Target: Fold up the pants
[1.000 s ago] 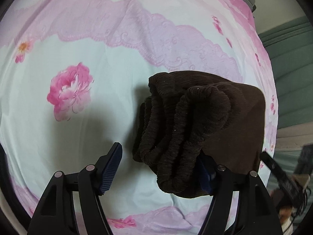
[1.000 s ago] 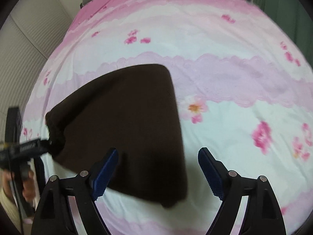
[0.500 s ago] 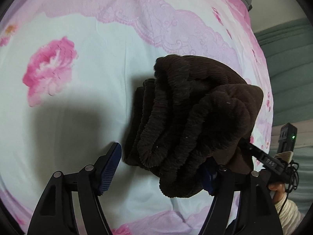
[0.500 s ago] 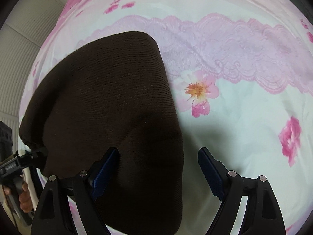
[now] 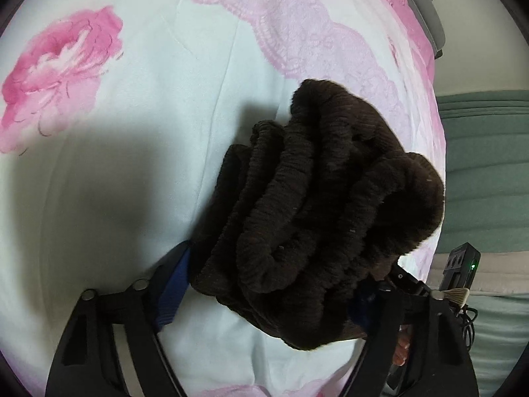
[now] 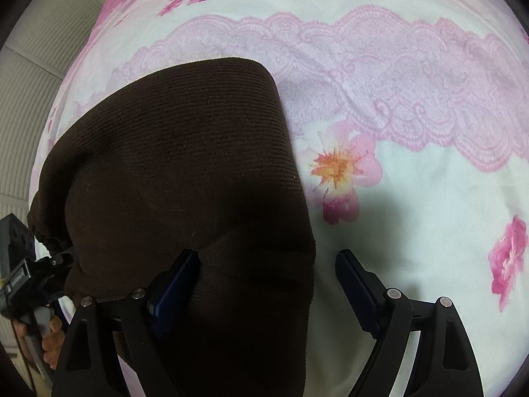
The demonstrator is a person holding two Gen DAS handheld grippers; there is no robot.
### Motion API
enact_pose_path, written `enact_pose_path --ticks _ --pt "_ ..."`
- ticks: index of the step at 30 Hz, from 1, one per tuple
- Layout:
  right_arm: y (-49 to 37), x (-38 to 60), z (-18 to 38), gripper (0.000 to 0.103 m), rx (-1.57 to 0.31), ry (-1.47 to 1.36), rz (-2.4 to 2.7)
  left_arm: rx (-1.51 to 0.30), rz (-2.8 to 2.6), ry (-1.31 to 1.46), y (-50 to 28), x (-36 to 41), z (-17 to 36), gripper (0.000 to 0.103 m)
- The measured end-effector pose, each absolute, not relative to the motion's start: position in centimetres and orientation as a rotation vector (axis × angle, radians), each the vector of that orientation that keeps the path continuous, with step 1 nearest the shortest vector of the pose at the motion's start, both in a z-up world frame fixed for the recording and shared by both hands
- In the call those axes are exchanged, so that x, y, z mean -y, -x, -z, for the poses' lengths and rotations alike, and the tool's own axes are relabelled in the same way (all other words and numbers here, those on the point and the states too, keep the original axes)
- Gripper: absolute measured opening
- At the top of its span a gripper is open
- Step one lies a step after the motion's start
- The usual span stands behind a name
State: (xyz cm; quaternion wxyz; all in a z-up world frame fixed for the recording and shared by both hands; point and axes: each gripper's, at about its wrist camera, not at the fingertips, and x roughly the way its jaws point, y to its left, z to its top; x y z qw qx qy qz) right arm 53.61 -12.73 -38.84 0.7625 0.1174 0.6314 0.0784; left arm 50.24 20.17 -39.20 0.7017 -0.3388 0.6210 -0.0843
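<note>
One pair of brown pants (image 6: pixel 185 178) lies folded on the floral bedsheet (image 6: pixel 429 215), filling the left half of the right wrist view. Two grippers show: the left gripper (image 5: pixel 264 284) is spread around the bunched waistband at lower centre without clamping it, and the right gripper (image 6: pixel 267 284) gapes wide over the pants' edge.

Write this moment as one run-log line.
left claw: open around bunched pants | right claw: open over folded end | bedsheet: underneath

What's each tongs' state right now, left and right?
Left tongs: jaws wide apart around the bunched waistband of the brown pants; a grip cannot be confirmed.
Right tongs: open, over the pants, holding nothing.
</note>
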Motion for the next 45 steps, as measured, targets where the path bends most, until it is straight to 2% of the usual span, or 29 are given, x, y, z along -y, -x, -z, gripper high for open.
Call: enact_pose_path --ticks 1,2,3,4,7,9,14,30,39,45 --pt "-53.6 12.6 38.7 0.084 -1.373 -0.253 -0.171 -1.382 0.182 0.744 -50.2 -20.1 38.7 0.071" --pt "-53.5 12.4 38.6 0.079 -1.370 -0.253 -0.173 -1.381 0.176 0.730 -50.2 -19.8 38.2 0.068" --pt "-53.4 12.3 38.4 0.067 -1.368 -0.263 -0.179 -1.372 0.171 0.712 -50.2 -19.6 37.5 0.059" --pt "-53.3 12.1 38.1 0.062 -1.367 -0.288 -0.193 -1.366 0.168 0.703 -50.2 -19.3 37.0 0.057" --pt "-52.9 11.6 37.4 0.056 -1.356 -0.311 -0.182 -1.349 0.145 0.686 -49.8 -18.7 35.6 0.051" --pt "-52.7 11.6 36.8 0.046 -1.352 -0.330 -0.177 -1.337 0.148 0.693 -49.6 -18.8 35.1 0.049" --pt "-51.0 10.9 33.8 0.037 -1.300 -0.302 -0.195 -1.287 0.172 0.712 -49.2 -19.2 32.7 0.044" --pt "-42.7 10.3 21.0 0.034 -1.060 -0.298 -0.240 -1.084 0.273 0.633 -41.4 -21.7 21.5 0.042" --pt "-35.4 7.1 13.7 0.034 -0.917 -0.287 -0.283 -0.950 0.271 0.570 -33.6 -25.5 13.8 0.042" --pt "-31.9 3.9 11.2 0.034 -0.873 -0.272 -0.377 -0.846 0.197 0.560 -27.1 -28.4 10.2 0.042"
